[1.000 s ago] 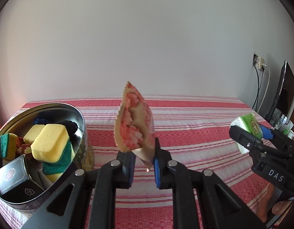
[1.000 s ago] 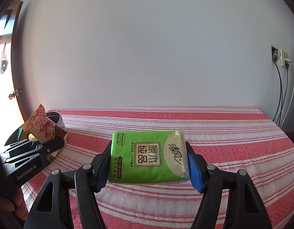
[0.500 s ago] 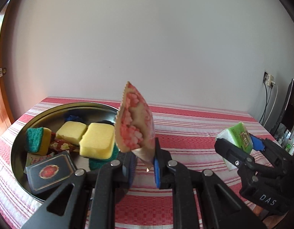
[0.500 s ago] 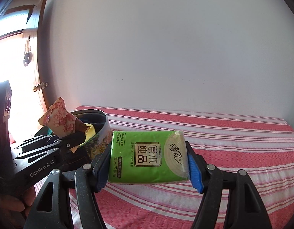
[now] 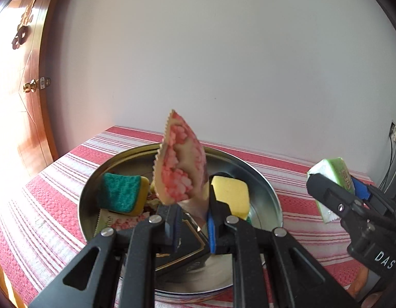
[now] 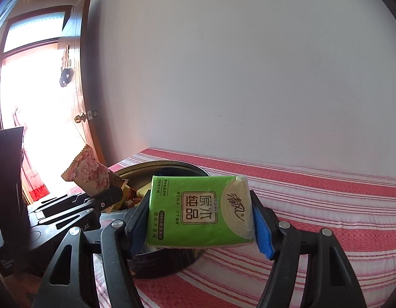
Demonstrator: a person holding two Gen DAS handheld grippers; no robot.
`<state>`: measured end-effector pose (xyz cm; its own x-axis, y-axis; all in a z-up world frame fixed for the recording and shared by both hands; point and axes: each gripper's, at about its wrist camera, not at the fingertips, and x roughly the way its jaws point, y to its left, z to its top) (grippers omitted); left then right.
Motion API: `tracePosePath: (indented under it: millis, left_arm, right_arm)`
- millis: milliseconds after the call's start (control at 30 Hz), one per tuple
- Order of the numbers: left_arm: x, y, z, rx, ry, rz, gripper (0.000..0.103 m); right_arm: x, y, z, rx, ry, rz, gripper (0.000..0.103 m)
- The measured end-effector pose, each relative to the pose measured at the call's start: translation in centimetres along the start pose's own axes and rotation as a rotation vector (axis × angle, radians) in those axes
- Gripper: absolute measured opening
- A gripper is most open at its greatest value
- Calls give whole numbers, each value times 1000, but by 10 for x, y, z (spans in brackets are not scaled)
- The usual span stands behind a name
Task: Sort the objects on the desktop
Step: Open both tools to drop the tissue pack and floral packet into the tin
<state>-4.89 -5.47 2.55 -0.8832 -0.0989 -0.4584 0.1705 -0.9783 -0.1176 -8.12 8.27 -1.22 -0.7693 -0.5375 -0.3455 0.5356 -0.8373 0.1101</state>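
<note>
A pink-flowered snack packet [image 5: 181,172] with a zigzag edge stands upright at the frame's centre, above a round metal tin [image 5: 271,200] holding yellow-and-green sponges [image 5: 122,195], another flowered packet and a dark box. A green tissue pack [image 6: 200,210] lies level, mid-frame, in front of the tin.

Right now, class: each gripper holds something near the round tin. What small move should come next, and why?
Probably open the left gripper: its pink flowered packet already hangs above the round tin, among the sponges. The right gripper, clamping the green tissue pack, follows.
</note>
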Motion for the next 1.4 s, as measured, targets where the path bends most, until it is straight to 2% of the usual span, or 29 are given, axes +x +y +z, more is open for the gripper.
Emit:
tracePosePath:
  millis: [267,567,767,867,1267,1333,1400]
  left_arm:
    - [6,17,3,-22,5,59,15]
    - [15,22,0,6,43,111,15]
    - [20,20,-1,24,73,138,15]
    - [25,15,-3,50,90,136,15]
    - [45,16,-3,67,154,152,15]
    - [47,17,-3,67,153,163,16]
    - [47,17,-4,56,149,173,25]
  right_arm:
    - [22,20,19,-2,-6,33,71]
    - [59,35,45,51,9,28,71]
    - [90,42,54,74,79,4,71]
    - [99,40,56,99,101,21,71]
    - [134,42,57,36,229,-17,71]
    - [140,40,55,44,256,-26,74]
    - [139,36,53,59,263,-31,89]
